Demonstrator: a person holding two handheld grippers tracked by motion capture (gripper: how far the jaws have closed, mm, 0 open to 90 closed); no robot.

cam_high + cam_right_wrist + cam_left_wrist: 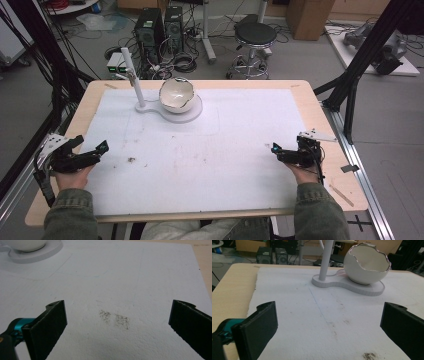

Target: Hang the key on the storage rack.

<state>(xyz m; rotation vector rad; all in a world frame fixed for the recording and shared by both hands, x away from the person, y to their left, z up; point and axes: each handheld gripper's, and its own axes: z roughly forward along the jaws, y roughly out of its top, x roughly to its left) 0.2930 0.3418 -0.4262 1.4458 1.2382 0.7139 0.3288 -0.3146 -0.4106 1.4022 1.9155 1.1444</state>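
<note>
**Both grippers spread and idle, eggshell bowl far ahead**

The left gripper [92, 152] rests low on the white mat [240, 145] at the near left of the surface [315, 100], held in the person's left hand [70, 175]. Its jaws stand wide apart with nothing between them; in the left gripper view [328, 325] bare mat lies in the gap, and a small dark smudge [369, 356] sits just ahead of the right-hand jaw.

The right gripper [285, 152] lies at the near right of the mat, gripped by the right hand [302, 172]. It too is released, jaws spread and holding nothing. In the right gripper view [117, 322] a grey speckled stain [115, 319] marks the mat between and slightly ahead of the jaws.

The white bowl [176, 93], shaped like a cracked eggshell with a jagged silvery rim, stands well ahead of both grippers, apart from each. It is ahead and to the right of the left gripper, and ahead and far to the left of the right gripper. It sits upright on the round end of a flat white base [192, 114]; a slim white post [134, 80] rises from the base's smaller end, just beside the bowl. In the left gripper view the bowl [367, 265] looks hollow and empty as far as its inside shows.
</note>
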